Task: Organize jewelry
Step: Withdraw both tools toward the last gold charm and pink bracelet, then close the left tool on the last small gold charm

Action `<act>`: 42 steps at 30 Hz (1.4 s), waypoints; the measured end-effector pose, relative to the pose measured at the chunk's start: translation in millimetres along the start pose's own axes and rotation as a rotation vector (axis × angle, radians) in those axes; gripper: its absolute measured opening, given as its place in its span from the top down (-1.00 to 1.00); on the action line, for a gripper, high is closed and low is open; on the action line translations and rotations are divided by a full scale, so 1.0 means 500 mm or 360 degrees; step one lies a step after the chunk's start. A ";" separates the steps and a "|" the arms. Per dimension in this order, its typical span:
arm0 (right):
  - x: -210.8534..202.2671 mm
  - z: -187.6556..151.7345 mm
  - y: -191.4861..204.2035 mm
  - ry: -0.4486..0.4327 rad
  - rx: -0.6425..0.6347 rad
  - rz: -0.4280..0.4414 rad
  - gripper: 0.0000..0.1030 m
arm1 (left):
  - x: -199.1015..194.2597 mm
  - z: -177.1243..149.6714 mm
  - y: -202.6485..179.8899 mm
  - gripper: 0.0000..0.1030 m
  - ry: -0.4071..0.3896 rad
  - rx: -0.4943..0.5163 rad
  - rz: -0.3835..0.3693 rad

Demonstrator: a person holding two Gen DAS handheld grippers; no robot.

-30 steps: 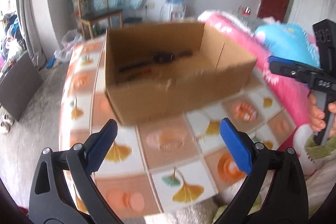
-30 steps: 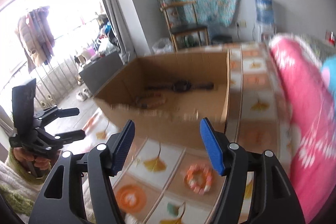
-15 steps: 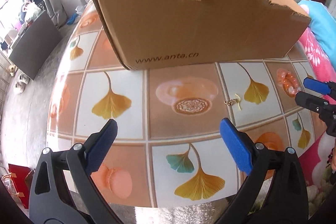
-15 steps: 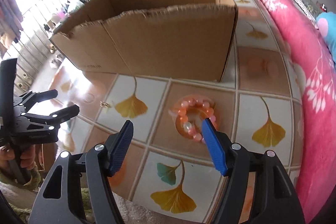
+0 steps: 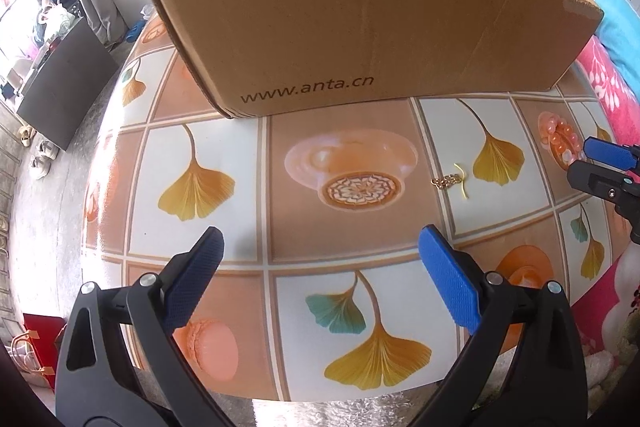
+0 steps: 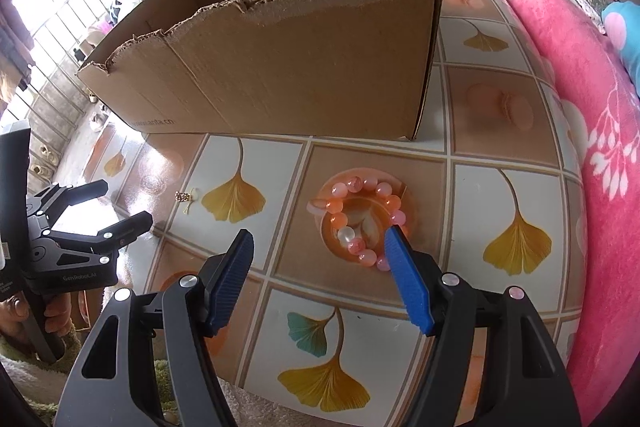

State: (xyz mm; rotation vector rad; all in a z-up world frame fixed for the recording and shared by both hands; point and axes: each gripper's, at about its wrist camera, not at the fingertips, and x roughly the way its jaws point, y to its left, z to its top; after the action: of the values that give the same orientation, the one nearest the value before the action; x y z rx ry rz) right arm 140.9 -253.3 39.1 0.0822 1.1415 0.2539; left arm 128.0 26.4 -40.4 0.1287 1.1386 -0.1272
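A bracelet [image 6: 341, 219] of pink and orange beads lies on the patterned table [image 6: 500, 227] in front of a cardboard box [image 6: 280, 67]. My right gripper [image 6: 320, 237] hangs open just above it, its right fingertip over the bracelet's near right edge; nothing is between the pads. A small gold chain piece [image 5: 446, 182] with a yellow thread lies further left, also visible as the gold chain piece [image 6: 184, 195]. My left gripper [image 5: 320, 247] is open and empty over the table, left of the chain. The box [image 5: 360, 27] hides its contents.
A pink blanket [image 6: 580, 87] borders the table on the right. The table's rounded edge [image 5: 92, 187] drops to the floor on the left, where a dark cabinet [image 5: 60, 87] and a red bag [image 5: 36, 339] stand. A hand [image 6: 24, 315] grips the left tool.
Both grippers have sunk and tipped downward toward the table. The inside of the box has dropped out of sight; now only its front wall shows. The bracelet has come close under the right gripper.
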 end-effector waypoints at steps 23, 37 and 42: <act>0.001 0.003 -0.011 -0.0059 0.0032 0.0046 -0.29 | -0.046 -0.012 -0.098 0.06 -0.0351 0.0257 -0.0364; 0.006 0.005 -0.019 -0.0080 0.0041 0.0082 -0.29 | -0.002 -0.004 -0.108 0.62 -0.0293 0.0407 -0.0305; 0.008 0.006 -0.023 -0.0083 0.0050 0.0087 -0.29 | -0.001 -0.005 -0.118 0.81 -0.0311 0.0451 -0.0295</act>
State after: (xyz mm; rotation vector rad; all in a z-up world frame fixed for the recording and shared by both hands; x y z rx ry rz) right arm 147.0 -263.4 34.6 0.1469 1.0927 0.2809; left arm 115.8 -31.3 -42.9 0.2571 0.9313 -0.4572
